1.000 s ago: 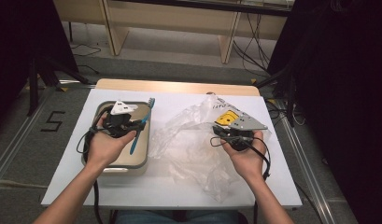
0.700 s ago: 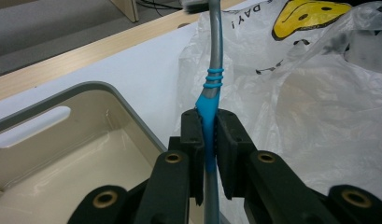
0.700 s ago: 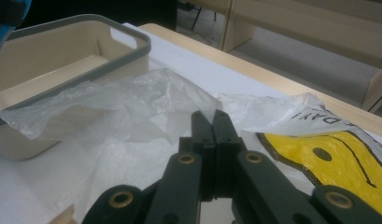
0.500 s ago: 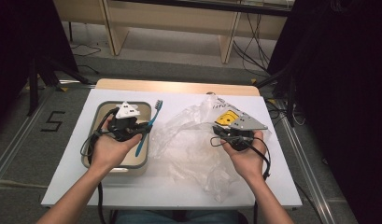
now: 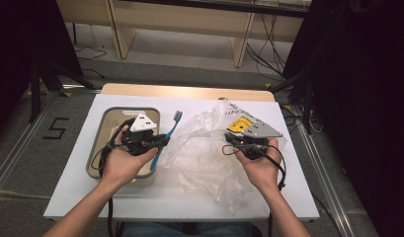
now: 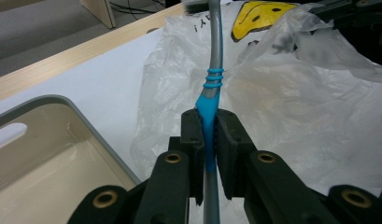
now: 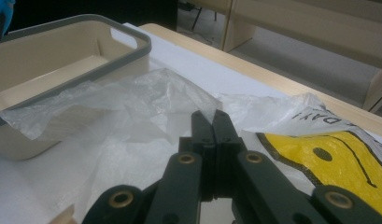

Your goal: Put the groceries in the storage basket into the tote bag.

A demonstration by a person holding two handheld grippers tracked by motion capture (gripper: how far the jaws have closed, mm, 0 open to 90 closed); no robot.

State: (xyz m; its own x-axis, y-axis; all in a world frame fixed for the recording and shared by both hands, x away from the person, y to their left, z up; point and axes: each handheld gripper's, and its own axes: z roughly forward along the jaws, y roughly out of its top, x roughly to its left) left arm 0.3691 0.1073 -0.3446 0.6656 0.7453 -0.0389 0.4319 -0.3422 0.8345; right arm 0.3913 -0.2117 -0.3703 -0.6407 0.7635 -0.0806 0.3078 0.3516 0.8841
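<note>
The left gripper is clamped on a toothbrush, with both black pads pressed flat against the blue section of the handle. In the left gripper view the handle runs from the bottom edge, passes between the jaws and continues upward. The lower part is grey, the gripped part is bright blue, and three thin blue rings encircle the grey neck just above the jaws. The neck curves slightly toward the head, which is cut off by the top edge.

In the high view the left gripper sits over the right rim of a beige tub with a grey rim. The toothbrush lies at a slant over that rim, held above the white tabletop, its bristled head pointing away from the person and to the right, toward a plastic bag.

The right gripper is closed on a fold of the plastic bag, with no gap between the jaws. The film is thin, translucent and crumpled, and rises to a peak at the jaw tips. A yellow smiley-face print with black lettering lies just right of the jaws. The tub stands beyond the bag, its handle cut-out facing the camera.

In the high view the right gripper rests at the bag's right side, just beside the yellow print.
</note>
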